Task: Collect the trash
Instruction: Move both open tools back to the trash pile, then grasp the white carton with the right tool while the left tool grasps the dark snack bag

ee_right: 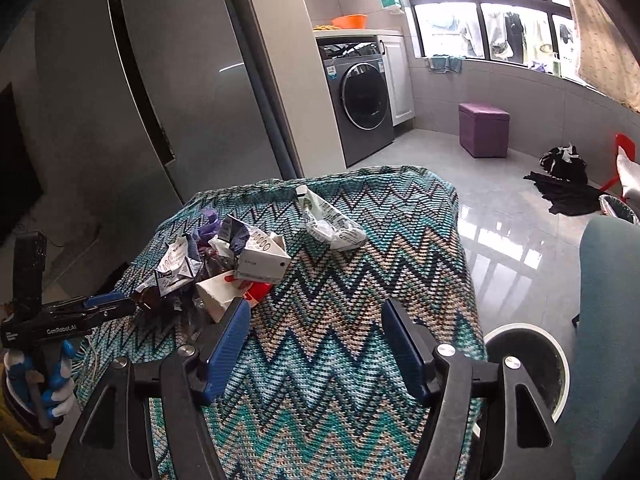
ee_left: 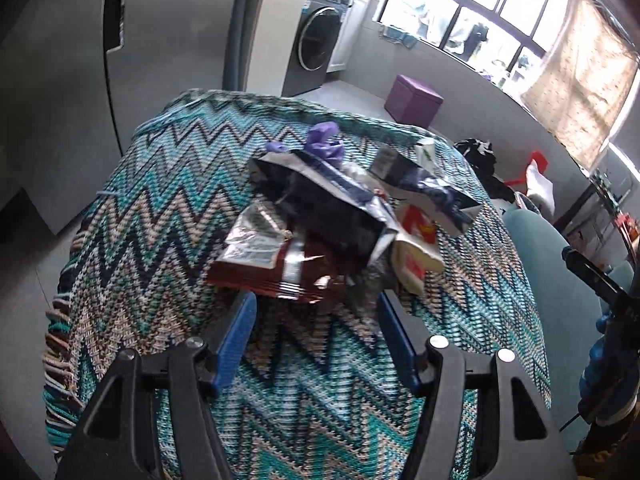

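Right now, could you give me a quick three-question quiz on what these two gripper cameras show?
1. True or false: the right gripper holds a wrapper.
2. Which lies apart from the trash pile? A) the crumpled white-and-green wrapper B) the white carton
3. What covers the table?

Key:
1. False; its jaws stand open and empty.
2. A.
3. A zigzag knitted cloth.
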Action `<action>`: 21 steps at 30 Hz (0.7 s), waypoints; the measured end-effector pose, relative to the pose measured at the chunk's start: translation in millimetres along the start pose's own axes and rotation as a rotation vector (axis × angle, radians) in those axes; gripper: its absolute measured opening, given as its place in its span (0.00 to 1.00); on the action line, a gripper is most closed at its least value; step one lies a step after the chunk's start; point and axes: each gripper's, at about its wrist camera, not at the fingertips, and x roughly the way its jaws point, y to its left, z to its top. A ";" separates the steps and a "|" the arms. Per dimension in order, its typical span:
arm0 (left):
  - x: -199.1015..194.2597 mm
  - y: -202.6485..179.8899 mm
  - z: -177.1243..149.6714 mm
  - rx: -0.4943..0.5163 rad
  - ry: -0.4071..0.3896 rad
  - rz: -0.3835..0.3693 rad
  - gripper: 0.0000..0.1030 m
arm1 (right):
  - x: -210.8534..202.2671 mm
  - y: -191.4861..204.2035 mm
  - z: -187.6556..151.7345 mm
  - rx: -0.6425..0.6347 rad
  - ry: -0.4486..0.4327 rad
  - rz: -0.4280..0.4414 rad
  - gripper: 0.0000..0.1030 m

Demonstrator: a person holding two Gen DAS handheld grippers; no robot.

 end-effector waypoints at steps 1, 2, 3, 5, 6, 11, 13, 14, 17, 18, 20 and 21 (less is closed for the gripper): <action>1.4 8.9 1.2 -0.031 0.004 -0.003 0.59 | 6.5 4.5 3.2 -0.009 0.006 0.017 0.74; 2.4 16.1 3.3 -0.057 0.004 -0.005 0.59 | 13.8 8.3 6.9 -0.013 0.012 0.041 0.75; 3.6 23.0 4.7 -0.080 0.003 -0.007 0.59 | 21.3 12.1 10.4 -0.011 0.019 0.067 0.78; 6.4 33.0 6.5 -0.123 0.008 -0.015 0.59 | 37.6 18.1 17.7 -0.014 0.038 0.095 0.81; 8.1 37.0 7.3 -0.141 0.011 -0.019 0.59 | 46.3 21.0 21.1 -0.022 0.048 0.099 0.82; 17.2 52.9 15.2 -0.236 0.029 -0.058 0.59 | 86.1 25.2 33.9 -0.027 0.097 0.115 0.82; 22.2 58.6 18.8 -0.273 0.037 -0.071 0.59 | 99.8 24.6 38.6 -0.021 0.111 0.127 0.82; 26.3 61.5 20.8 -0.292 0.046 -0.077 0.59 | 106.7 23.5 41.4 -0.012 0.120 0.137 0.82; 40.4 69.8 22.5 -0.358 0.078 -0.123 0.59 | 125.6 20.6 46.3 0.008 0.145 0.157 0.82; 44.7 71.1 22.3 -0.370 0.086 -0.133 0.59 | 130.7 19.9 47.0 0.013 0.152 0.159 0.82; 52.2 73.2 21.9 -0.395 0.097 -0.148 0.59 | 140.6 17.4 47.5 0.030 0.171 0.179 0.82; 55.5 73.8 22.8 -0.404 0.098 -0.162 0.59 | 144.6 16.4 46.8 0.039 0.178 0.184 0.82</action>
